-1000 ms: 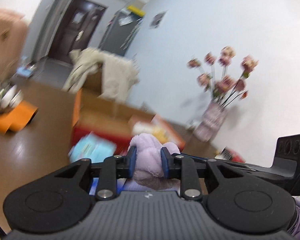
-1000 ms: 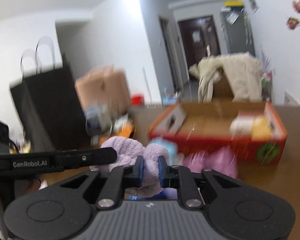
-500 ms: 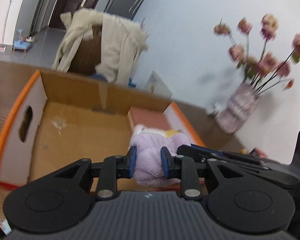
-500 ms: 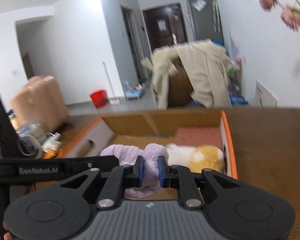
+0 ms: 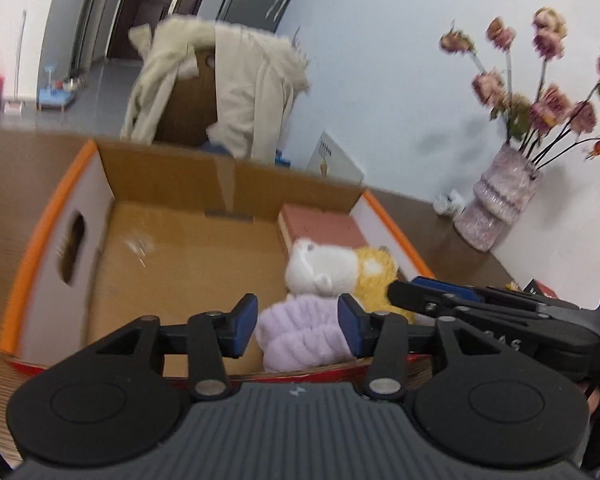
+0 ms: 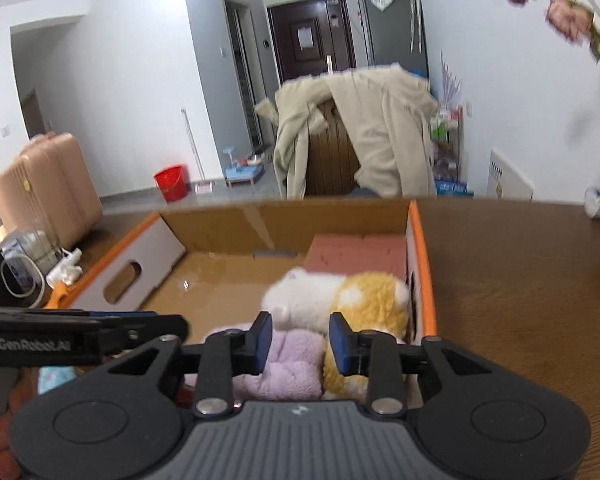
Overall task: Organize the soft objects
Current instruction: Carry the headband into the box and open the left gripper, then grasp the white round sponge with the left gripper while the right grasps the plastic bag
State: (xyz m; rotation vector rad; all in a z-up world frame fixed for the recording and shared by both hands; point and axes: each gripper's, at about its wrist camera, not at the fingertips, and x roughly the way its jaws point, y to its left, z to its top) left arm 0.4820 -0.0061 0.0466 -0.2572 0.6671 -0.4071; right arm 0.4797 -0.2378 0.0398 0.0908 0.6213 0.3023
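Note:
A lilac plush cloth [image 5: 300,330] lies in the near right corner of the open cardboard box [image 5: 60,240], against a white and yellow plush toy [image 5: 340,272]. My left gripper [image 5: 296,326] is open, its jaws either side of the lilac cloth. My right gripper [image 6: 300,342] is open too, above the lilac cloth [image 6: 292,364] and the plush toy [image 6: 352,300]. The right gripper's fingers [image 5: 440,292] show at the right in the left wrist view. A pink block [image 6: 356,256] lies in the box's far right corner.
The box [image 6: 420,248] sits on a brown wooden table [image 6: 520,280]. A vase of dried flowers [image 5: 500,208] stands at the right by the wall. A chair draped with a beige coat [image 6: 364,136] stands behind the box. A pink suitcase [image 6: 44,188] is at left.
Both grippers carried the lilac cloth over the box, lowered it beside the plush toy, and opened. The cloth now rests in the box, released.

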